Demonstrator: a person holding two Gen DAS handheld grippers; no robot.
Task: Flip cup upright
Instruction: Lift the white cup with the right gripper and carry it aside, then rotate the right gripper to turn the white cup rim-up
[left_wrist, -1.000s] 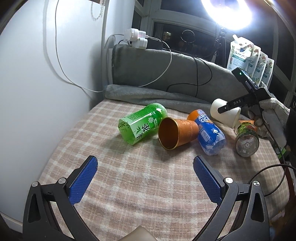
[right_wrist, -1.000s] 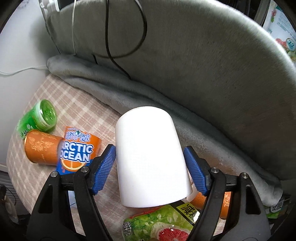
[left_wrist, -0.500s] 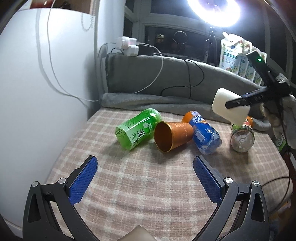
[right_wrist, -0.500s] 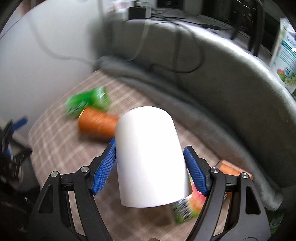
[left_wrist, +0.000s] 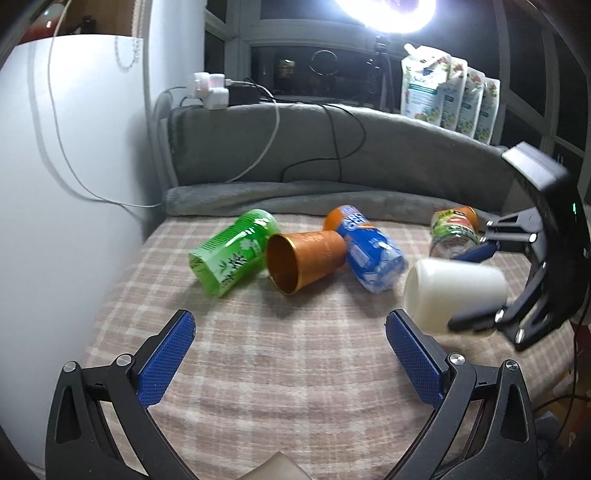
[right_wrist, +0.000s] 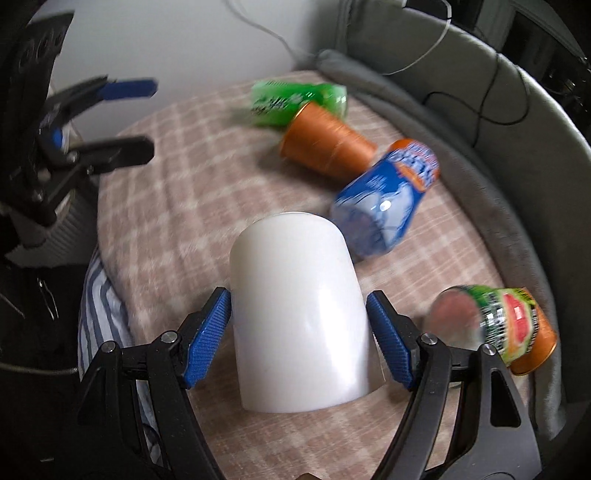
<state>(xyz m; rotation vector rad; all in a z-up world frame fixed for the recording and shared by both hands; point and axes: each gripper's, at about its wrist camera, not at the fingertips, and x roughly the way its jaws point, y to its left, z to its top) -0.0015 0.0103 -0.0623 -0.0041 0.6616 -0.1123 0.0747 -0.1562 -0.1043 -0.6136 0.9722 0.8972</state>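
Right gripper (right_wrist: 299, 334) pinches white cup (right_wrist: 295, 306) by its sides, cup mouth hidden from it. Left gripper (left_wrist: 290, 354) spread, empty. Cans ahead motion-blurred.

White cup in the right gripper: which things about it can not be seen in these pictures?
- White cup: right wrist view shows only its side wall; its far end faces away.
- Left wrist view: motion blur smears it; the right gripper covers part.
- Contact with the blanket: unclear.
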